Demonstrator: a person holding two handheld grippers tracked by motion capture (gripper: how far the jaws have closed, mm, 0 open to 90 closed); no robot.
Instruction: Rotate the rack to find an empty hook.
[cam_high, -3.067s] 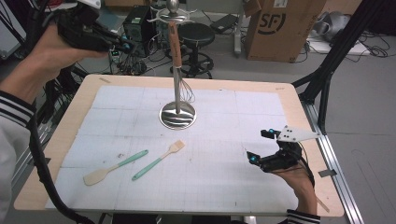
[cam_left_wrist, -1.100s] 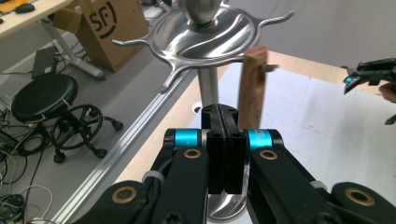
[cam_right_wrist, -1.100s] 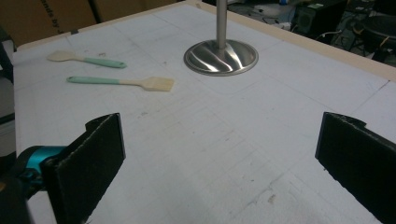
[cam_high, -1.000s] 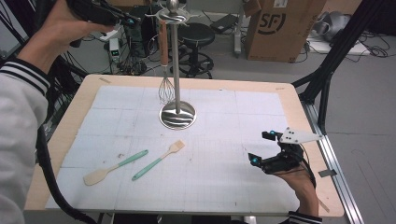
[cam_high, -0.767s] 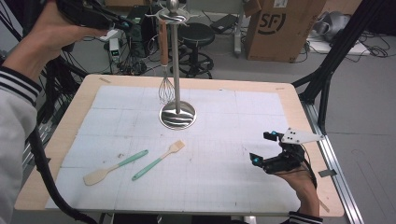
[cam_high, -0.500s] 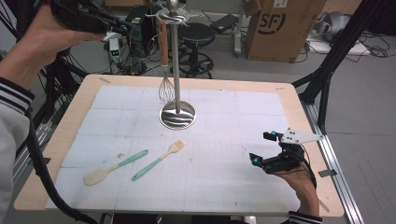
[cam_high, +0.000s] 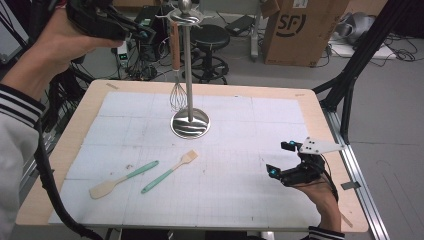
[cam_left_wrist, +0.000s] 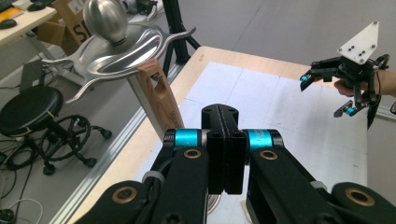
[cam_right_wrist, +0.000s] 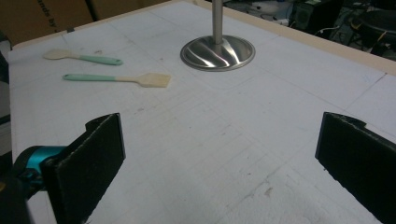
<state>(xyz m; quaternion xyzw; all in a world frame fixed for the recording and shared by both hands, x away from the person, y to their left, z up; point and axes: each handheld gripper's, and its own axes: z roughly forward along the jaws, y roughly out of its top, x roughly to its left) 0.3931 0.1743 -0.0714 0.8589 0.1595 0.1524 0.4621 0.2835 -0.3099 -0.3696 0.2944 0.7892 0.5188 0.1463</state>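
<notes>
Moved: left hand-held gripper (cam_high: 142, 35) drew left, away from the wooden-handled wire whisk (cam_high: 176, 75).
Whisk: hangs on the steel stand (cam_high: 189, 65), right of that gripper.
Jaws: left closed, empty; right hand-held gripper (cam_high: 281, 159) wide, empty.

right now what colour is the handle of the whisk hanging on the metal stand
Light brown wood, on the wire whisk's handle; clearest in the left gripper view.

Both grippers are black, with bright blue anodised collars at the knuckles and brass-coloured pivot bushings. The left gripper (cam_left_wrist: 224, 140) shows flat black links and a square central block with small screw holes. The right gripper (cam_high: 286, 160) carries a pale grey three-cornered plate (cam_high: 320, 146) dotted with screw holes at its 1 o'clock. A black cable (cam_high: 47, 185) trails along the white sleeve (cam_high: 15, 150), whose cuff has dark stripes.
</notes>
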